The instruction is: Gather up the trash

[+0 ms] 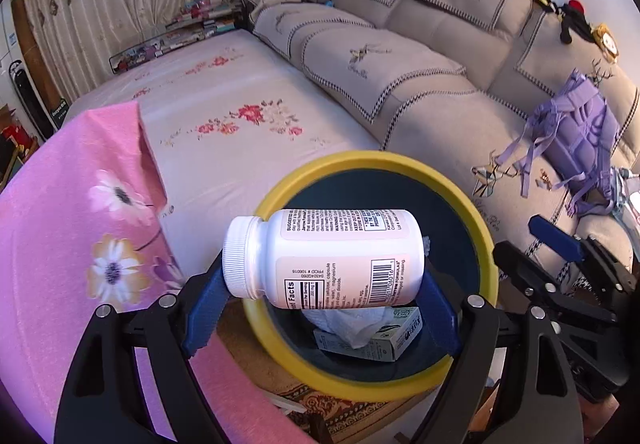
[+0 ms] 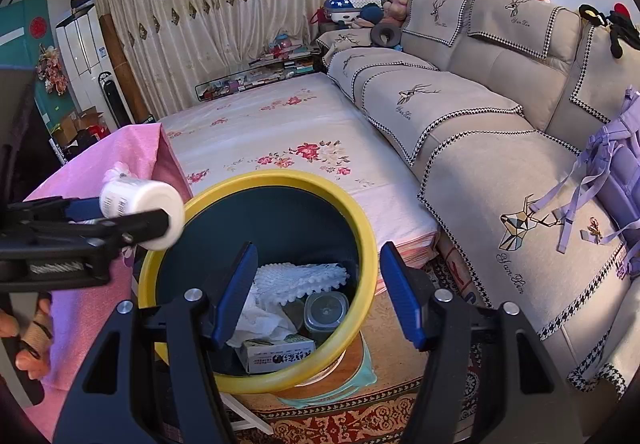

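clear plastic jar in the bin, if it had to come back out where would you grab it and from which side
Probably by its lidded top, coming straight down through the bin's open mouth. The clear jar looks to stand upright against the wall, with the crumpled tissue and small box crowding its other side, so only the top is free. The right gripper hangs open above it.
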`<state>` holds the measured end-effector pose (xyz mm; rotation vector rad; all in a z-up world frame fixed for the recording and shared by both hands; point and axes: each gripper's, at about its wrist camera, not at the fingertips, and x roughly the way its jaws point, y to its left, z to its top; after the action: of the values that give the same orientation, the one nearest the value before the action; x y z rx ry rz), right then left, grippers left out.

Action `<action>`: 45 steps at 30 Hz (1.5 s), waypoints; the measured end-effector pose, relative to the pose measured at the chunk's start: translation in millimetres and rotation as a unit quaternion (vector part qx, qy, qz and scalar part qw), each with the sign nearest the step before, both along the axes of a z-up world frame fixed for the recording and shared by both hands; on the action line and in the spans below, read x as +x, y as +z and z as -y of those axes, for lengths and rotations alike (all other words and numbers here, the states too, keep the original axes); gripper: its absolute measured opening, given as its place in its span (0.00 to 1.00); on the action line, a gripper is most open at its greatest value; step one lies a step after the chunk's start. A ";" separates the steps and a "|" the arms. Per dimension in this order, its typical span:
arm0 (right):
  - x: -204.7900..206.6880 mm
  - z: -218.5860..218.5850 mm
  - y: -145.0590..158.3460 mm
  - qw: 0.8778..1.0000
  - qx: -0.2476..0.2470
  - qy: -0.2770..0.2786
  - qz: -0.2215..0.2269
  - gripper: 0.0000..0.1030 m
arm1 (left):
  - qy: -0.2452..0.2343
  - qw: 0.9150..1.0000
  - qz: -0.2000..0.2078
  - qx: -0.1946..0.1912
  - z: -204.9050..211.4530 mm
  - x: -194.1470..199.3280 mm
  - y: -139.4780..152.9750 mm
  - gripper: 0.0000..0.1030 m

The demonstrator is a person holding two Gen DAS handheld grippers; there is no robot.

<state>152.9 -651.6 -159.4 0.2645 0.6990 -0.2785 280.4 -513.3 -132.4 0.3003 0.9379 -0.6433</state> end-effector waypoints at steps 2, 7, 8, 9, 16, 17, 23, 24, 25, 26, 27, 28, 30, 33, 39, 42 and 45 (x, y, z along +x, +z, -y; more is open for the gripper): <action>1.2 2.3 -0.8 1.000 -0.001 -0.001 -0.001 0.59 | 0.001 1.000 -0.012 0.013 7.8 6.9 -11.6 0.81; 1.6 9.6 -2.1 1.000 -0.001 -0.005 -0.002 0.59 | 0.002 0.999 -0.035 0.033 12.8 15.9 -33.6 0.81; 1.2 9.5 -1.8 1.000 -0.001 -0.006 -0.002 0.59 | 0.002 0.999 -0.039 0.035 11.6 16.5 -37.1 0.81; 0.7 10.3 -1.7 1.000 -0.001 -0.007 -0.002 0.59 | 0.002 0.998 -0.044 0.037 9.0 17.8 -40.0 0.81; -6.6 8.7 2.3 1.000 -0.001 -0.015 -0.002 0.59 | 0.019 0.997 -0.069 0.036 -1.1 22.1 -47.9 0.86; -9.1 7.7 4.2 1.000 -0.001 -0.015 -0.001 0.59 | 0.020 0.997 -0.066 0.031 -7.7 19.2 -41.7 0.86; -26.6 -9.2 20.0 1.000 0.001 -0.005 0.007 0.60 | 0.031 0.998 0.043 -0.038 -77.7 -28.4 29.5 0.95; -29.3 -13.3 22.6 1.000 0.000 -0.002 0.009 0.63 | 0.038 0.995 0.074 -0.050 -97.2 -41.3 43.6 0.95; -34.2 -20.9 27.3 1.000 -0.002 0.004 0.013 0.65 | 0.045 0.993 0.097 -0.058 -112.8 -51.3 55.0 0.95; -37.7 -27.7 31.1 1.000 -0.003 0.009 0.016 0.65 | 0.056 0.989 0.121 -0.067 -131.6 -62.5 66.3 0.95; -40.7 -33.0 34.3 1.000 -0.004 0.015 0.019 0.65 | 0.067 0.985 0.140 -0.071 -147.5 -71.7 75.7 0.95; -44.6 -41.9 39.7 0.999 -0.005 0.023 0.023 0.65 | 0.081 0.981 0.160 -0.075 -167.7 -82.6 84.5 0.95; -51.0 -57.6 48.7 0.999 -0.007 0.035 0.031 0.66 | 0.111 0.973 0.185 -0.080 -208.4 -102.4 98.2 0.95; -61.2 -86.5 64.1 0.997 -0.016 0.058 0.047 0.71 | 0.154 0.967 0.191 -0.075 -263.1 -125.8 109.0 0.95; -79.4 -149.4 92.7 0.991 -0.047 0.102 0.076 0.76 | 0.251 0.944 0.204 -0.065 -363.8 -174.8 111.9 0.95; -89.8 -172.8 104.2 0.988 -0.047 0.118 0.092 0.78 | 0.286 0.932 0.213 -0.063 -398.0 -196.4 113.3 0.95; -99.0 -189.0 112.9 0.985 -0.050 0.126 0.103 0.80 | 0.314 0.919 0.228 -0.067 -421.3 -213.7 116.3 0.95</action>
<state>53.9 -462.6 -46.5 0.1049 0.5058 -0.0438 66.7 -92.0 -16.1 0.0095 0.4864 -0.0313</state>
